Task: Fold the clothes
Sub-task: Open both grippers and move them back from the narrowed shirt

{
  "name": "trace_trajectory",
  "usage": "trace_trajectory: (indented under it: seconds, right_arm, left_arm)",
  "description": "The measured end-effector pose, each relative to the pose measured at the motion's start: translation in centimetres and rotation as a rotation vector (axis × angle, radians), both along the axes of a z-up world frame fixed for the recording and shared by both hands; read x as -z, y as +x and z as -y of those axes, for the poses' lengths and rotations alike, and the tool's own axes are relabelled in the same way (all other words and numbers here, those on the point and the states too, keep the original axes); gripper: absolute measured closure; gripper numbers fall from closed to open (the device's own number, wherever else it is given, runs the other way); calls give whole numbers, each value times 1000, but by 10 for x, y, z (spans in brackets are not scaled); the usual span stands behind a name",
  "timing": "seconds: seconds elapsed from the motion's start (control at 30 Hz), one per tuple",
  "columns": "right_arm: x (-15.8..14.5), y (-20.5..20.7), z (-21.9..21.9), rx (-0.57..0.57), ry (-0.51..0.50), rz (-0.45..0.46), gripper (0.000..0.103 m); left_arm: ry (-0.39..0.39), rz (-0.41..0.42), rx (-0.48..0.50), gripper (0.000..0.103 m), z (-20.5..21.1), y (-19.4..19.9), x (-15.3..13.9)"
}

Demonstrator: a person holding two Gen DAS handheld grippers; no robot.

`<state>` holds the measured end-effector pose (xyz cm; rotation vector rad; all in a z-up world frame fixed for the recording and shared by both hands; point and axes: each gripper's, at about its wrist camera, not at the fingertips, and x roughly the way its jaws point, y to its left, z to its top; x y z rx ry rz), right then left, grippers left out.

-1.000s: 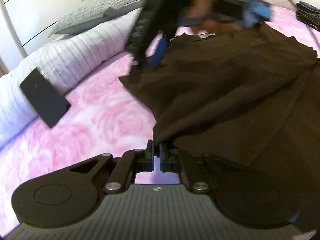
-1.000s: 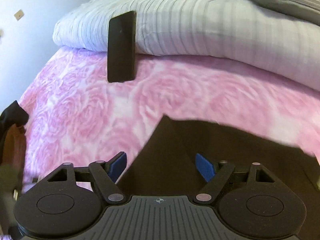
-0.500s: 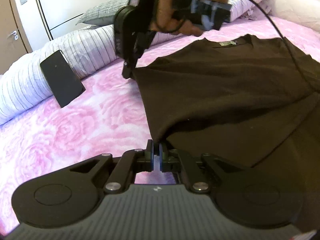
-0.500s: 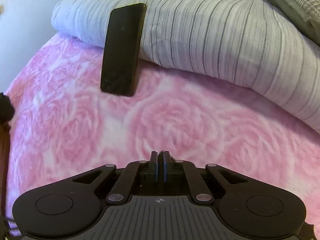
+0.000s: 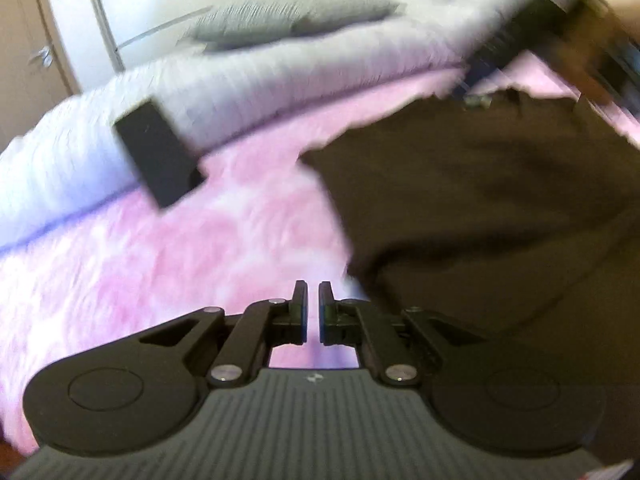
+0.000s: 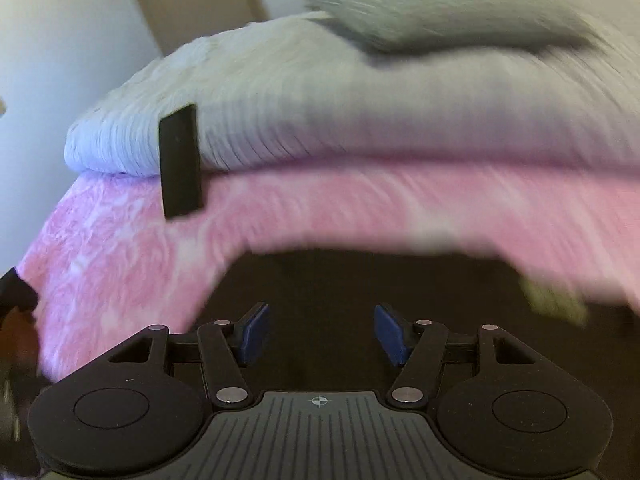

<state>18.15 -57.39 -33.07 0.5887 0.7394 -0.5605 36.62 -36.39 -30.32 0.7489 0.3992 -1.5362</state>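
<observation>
Between the left gripper's (image 5: 313, 300) fingers only a thin slit shows, with pink bedspread (image 5: 160, 280) behind it and no cloth in it: all but closed and holding nothing. Just to its right, not touching, runs the near edge of the dark shirt (image 5: 480, 200). The shirt lies spread on the bed with its long axis running away from this gripper toward the collar label (image 5: 476, 99) at the far end.

The right gripper (image 6: 318, 332) is directly over the shirt's upper part, its blue pads (image 6: 252, 334) apart and opening. Dark fabric lies under the gap, but neither pad presses it (both views are smeared, so finer contact cannot be told). By my reading the right hand is nearer a grip. Beyond, a black phone (image 5: 158, 156) leans against the striped pillow (image 5: 280, 80).
</observation>
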Motion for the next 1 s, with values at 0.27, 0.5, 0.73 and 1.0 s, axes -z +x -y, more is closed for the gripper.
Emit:
trace_trajectory:
  seconds: [0.27, 0.5, 0.73, 1.0]
  right_arm:
    - [41, -172, -74, 211, 119, -119, 42]
    - [26, -248, -93, 268, 136, -93, 42]
    - [1, -285, -108, 330, 161, -93, 41]
    - [-25, -290, -149, 182, 129, -217, 41]
  left_arm:
    - [136, 30, 172, 97, 45, -42, 32]
    - [218, 132, 144, 97, 21, -41, 18]
    - [256, 184, 100, 93, -21, -78, -17]
    - [306, 165, 108, 65, -73, -156, -45]
